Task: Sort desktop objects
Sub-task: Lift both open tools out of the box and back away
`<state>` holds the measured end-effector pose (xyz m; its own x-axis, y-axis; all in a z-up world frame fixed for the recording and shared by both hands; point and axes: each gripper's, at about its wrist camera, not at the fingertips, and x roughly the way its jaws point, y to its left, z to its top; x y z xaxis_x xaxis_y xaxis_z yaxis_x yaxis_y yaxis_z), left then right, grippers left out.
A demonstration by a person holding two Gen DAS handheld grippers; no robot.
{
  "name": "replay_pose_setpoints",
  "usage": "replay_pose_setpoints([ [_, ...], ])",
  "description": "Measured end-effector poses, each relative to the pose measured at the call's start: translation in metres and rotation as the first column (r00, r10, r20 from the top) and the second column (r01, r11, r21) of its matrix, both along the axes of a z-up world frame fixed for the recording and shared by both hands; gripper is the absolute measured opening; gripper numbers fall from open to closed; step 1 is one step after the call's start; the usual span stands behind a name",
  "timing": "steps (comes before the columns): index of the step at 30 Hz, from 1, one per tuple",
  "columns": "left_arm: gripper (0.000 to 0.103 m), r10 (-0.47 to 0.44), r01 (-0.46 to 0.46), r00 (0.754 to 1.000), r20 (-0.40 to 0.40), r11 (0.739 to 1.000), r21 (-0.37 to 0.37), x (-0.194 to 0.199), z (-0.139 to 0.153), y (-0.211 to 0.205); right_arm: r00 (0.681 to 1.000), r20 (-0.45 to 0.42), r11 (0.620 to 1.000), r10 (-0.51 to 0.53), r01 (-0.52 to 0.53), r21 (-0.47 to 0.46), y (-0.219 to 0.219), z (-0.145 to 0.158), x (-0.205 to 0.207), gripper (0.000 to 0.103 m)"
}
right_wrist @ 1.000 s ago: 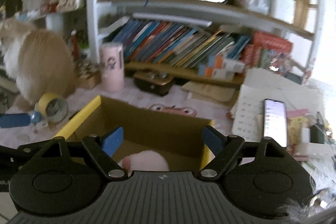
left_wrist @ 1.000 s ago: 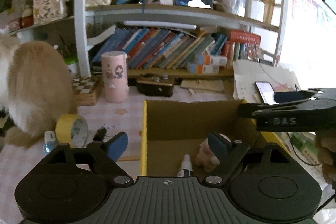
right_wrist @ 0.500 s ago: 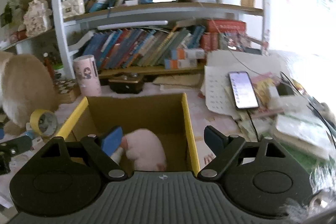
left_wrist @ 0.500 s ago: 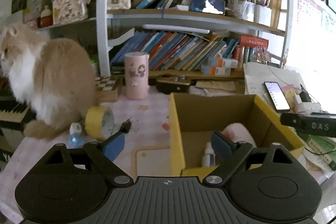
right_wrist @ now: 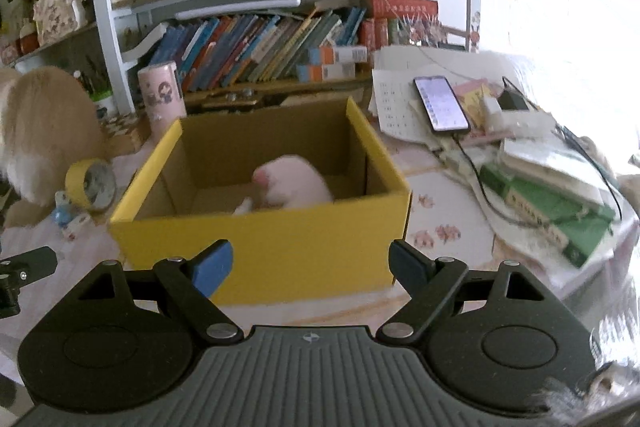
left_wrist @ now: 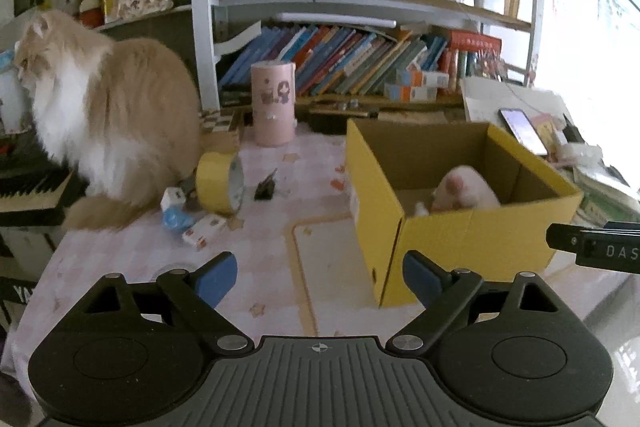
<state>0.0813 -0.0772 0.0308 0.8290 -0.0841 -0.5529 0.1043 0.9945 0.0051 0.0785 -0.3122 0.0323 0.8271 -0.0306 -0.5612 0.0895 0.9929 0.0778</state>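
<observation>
A yellow cardboard box point(left_wrist: 472, 231) point(right_wrist: 256, 243) stands open on the desk with a pink plush toy point(left_wrist: 464, 191) point(right_wrist: 296, 183) and a small white bottle point(right_wrist: 243, 206) inside. My left gripper point(left_wrist: 316, 277) is open and empty, back from the box's near-left corner. My right gripper point(right_wrist: 310, 267) is open and empty too, in front of the box's near wall. Left of the box lie a yellow tape roll point(left_wrist: 222, 183) point(right_wrist: 90, 183), a black clip point(left_wrist: 266, 187), a small blue bottle point(left_wrist: 174, 211) and a small white carton point(left_wrist: 202, 231).
A fluffy cream cat point(left_wrist: 108, 119) sits at the desk's left by a keyboard point(left_wrist: 28, 183). A pink cylinder point(left_wrist: 273, 103) stands before the bookshelf point(left_wrist: 360, 55). On the right lie a phone point(right_wrist: 440, 103), papers, cables and green books point(right_wrist: 552, 211).
Both grippers have pulled back from over the box, so its outer walls and more of the desk now show. The left jaws opened a little wider.
</observation>
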Motion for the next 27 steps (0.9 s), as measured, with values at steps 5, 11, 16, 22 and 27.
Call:
replay_pose_setpoints([
  [5,0.092,-0.019,0.02,0.999,-0.03,1.0,0.015,-0.013,-0.007,0.017,1.0,-0.026,1.0,-0.012,0.012,0.005,0.024,-0.008,-0.02,0.084],
  [11,0.092,-0.028,0.029,0.998,-0.062,0.999,0.021,-0.027,-0.016,0.04,0.998,-0.06,1.0,-0.012,0.013,0.009,0.055,-0.02,-0.041,0.085],
  [16,0.092,-0.025,0.027,0.996,-0.08,0.999,0.025,-0.038,-0.022,0.057,0.996,-0.092,1.0,0.002,-0.001,0.011,0.08,-0.029,-0.055,0.085],
  [22,0.092,-0.04,0.045,0.994,-0.101,0.998,0.042,-0.048,-0.029,0.071,0.992,-0.127,1.0,0.024,-0.023,0.015,0.104,-0.037,-0.065,0.085],
  [27,0.092,-0.045,0.051,0.993,-0.111,0.997,0.054,-0.054,-0.034,0.082,0.987,-0.152,0.999,0.052,-0.049,0.022,0.121,-0.043,-0.07,0.085],
])
